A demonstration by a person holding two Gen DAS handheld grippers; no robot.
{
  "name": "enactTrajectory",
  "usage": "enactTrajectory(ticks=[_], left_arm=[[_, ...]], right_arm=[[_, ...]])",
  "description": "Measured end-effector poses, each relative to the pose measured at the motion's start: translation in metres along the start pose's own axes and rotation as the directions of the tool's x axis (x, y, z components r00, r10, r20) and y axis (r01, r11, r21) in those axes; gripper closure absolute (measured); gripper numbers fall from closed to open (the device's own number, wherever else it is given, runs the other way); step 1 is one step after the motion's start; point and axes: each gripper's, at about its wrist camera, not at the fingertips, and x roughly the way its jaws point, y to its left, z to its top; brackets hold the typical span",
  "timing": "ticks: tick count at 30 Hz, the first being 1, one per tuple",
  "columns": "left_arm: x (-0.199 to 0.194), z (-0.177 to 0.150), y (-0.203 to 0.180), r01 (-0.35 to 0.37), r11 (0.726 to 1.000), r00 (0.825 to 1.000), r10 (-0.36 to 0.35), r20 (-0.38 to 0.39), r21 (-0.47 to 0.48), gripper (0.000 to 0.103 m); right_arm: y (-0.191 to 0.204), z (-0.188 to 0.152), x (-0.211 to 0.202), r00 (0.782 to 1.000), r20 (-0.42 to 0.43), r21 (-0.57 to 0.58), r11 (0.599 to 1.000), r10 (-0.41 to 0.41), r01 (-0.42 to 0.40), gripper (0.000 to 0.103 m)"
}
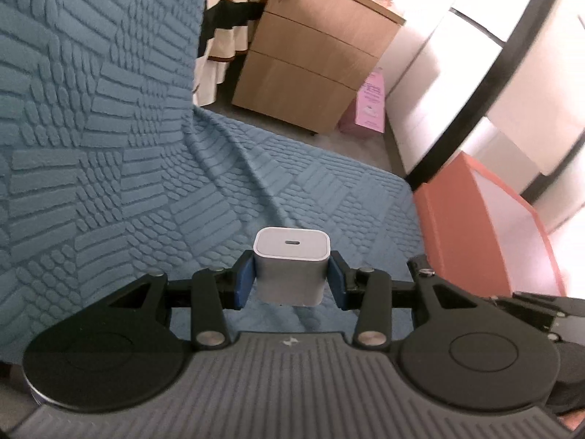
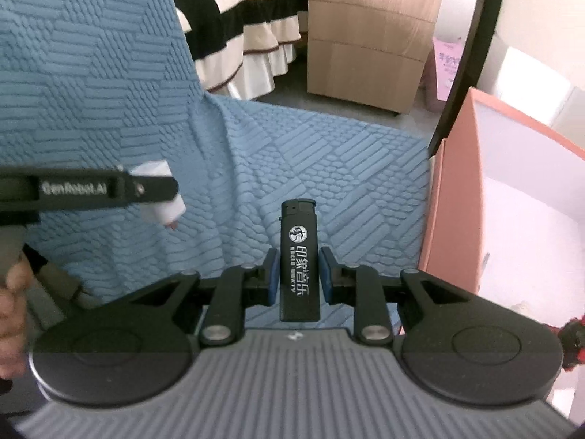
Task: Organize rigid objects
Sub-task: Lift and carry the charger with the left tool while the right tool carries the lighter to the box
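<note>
1. Left gripper (image 1: 291, 281): jaws pinching a white charger block (image 1: 290, 265) by its two side faces, port end pointing away from the camera. Held clear above the blue quilted cover (image 1: 146, 201), likely so it can be carried sideways to the box.
2. Right gripper (image 2: 296, 278): jaws pinching a black lighter (image 2: 298, 261) around its mid-body, cap end forward, printed label facing up. A mid-body pinch probably keeps the long shape from pivoting.
3. Both task items are lifted off the cover, nothing resting. Judged stage: transport, both picks done, drops not yet made.
4. In the right wrist view the left gripper and charger block sit to the left of the lighter, well apart from it, so no clash between the hands for now.
5. Pink box (image 2: 512, 197) stands just right of the lighter, at the edge of the cover; open top, white inside. The visible inner part looks bare, but the bottom is partly hidden, so contents cannot be told.
6. Red-and-black thing at the right edge, near the box: too cropped to identify.
7. Beyond the cover: wooden drawer cabinet (image 1: 310, 62), a striped bedspread (image 2: 234, 36) left of it, pink carton (image 1: 369, 106) right of it.
</note>
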Motion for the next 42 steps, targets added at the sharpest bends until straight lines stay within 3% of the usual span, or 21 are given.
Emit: enactTrajectory(ticks=[18, 28, 42], left_arm=[[-0.079, -0.018, -0.034, 0.052, 0.998, 0.998, -0.053, 0.017, 0.043, 0.055], [-0.102, -0.025, -0.058, 0.089, 0.995, 0.995, -0.091, 0.032, 0.052, 0.055], [-0.116, -0.027, -0.117, 0.146, 0.982, 0.987, -0.153, 0.055, 0.117, 0.055]], right_arm=[[0.014, -0.022, -0.098, 0.993, 0.114, 0.002, 1.000, -0.011, 0.010, 0.077], [0.011, -0.033, -0.130, 0.989, 0.148, 0.017, 0.999, -0.030, 0.028, 0.077], [-0.024, -0.043, -0.163, 0.976, 0.202, 0.063, 0.996, -0.082, 0.070, 0.077]])
